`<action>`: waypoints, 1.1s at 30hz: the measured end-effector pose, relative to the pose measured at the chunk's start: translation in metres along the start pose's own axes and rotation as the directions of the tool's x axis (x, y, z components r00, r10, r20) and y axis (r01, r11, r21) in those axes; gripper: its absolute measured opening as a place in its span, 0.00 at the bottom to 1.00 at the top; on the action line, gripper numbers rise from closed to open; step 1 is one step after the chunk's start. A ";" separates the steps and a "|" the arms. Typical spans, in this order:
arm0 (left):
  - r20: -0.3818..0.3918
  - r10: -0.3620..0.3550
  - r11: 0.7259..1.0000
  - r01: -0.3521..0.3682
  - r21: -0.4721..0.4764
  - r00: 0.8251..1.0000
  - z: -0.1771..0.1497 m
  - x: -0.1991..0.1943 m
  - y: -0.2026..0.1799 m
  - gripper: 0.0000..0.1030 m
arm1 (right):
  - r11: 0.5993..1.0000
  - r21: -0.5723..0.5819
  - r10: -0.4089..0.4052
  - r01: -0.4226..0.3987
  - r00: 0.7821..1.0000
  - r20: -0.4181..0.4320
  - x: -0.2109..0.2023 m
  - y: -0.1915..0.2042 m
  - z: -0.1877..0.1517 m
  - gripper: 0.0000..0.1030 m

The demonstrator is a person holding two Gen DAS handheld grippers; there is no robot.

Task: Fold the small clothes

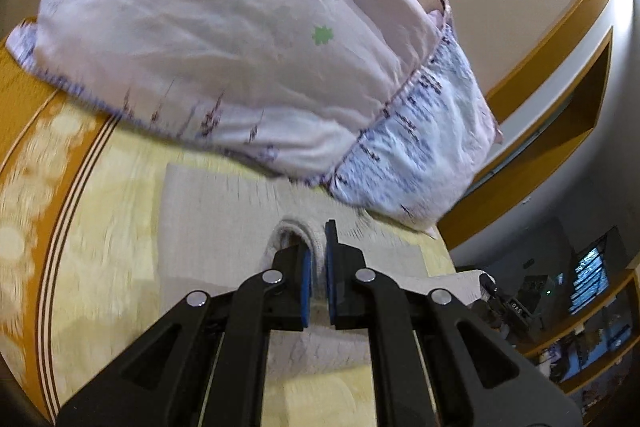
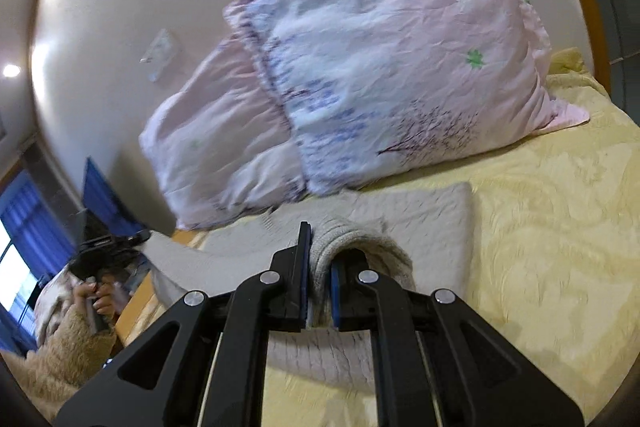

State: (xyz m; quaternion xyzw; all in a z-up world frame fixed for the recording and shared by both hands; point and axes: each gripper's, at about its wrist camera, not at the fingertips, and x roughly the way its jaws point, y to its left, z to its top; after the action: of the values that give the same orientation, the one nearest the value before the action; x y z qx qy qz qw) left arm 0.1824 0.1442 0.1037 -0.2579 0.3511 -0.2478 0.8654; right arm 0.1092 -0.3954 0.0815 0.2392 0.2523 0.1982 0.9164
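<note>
On the yellow bedspread [image 2: 540, 227], before a pink pillow [image 1: 224, 47], both hand-held grippers, left [image 1: 318, 267] and right [image 2: 320, 275], tilt downward, each clamped on a raised fold of the grey knit garment [image 2: 424, 223], apparently a sweater.

Cream wall [image 2: 104, 27], wooden shelves [image 1: 592, 331], blue curtains [image 2: 28, 211] by bright window [image 2: 12, 275]

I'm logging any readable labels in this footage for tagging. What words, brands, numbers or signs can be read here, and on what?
"SVD", uncertain: blurred pale marks on the black body of the right gripper, seen at the left wrist view's right edge.
Pink printed pillow: flower and tree motifs only, no text.
Grey knitted garment, yellow patterned bedspread: none.
</note>
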 end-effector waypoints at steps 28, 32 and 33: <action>-0.117 0.005 0.957 -0.039 -0.287 0.993 0.028 0.120 0.088 0.08 | 0.924 0.352 -0.078 0.149 0.975 -0.207 0.137 -0.091 0.018 0.08; -0.110 -0.009 0.928 -0.033 -0.371 0.994 0.025 0.123 0.101 0.10 | 0.919 0.368 -0.067 0.143 0.975 -0.211 0.141 -0.093 0.020 0.14; -0.107 -0.015 0.923 -0.028 -0.385 0.994 0.024 0.124 0.103 0.13 | 0.916 0.377 -0.057 0.134 0.976 -0.210 0.142 -0.093 0.020 0.19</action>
State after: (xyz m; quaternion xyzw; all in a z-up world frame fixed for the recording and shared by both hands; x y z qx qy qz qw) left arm 0.3037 0.1517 -0.0046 -0.4082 0.4402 -0.1846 0.7782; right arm 0.2555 -0.4089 -0.0057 0.3832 0.3864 0.1213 0.8301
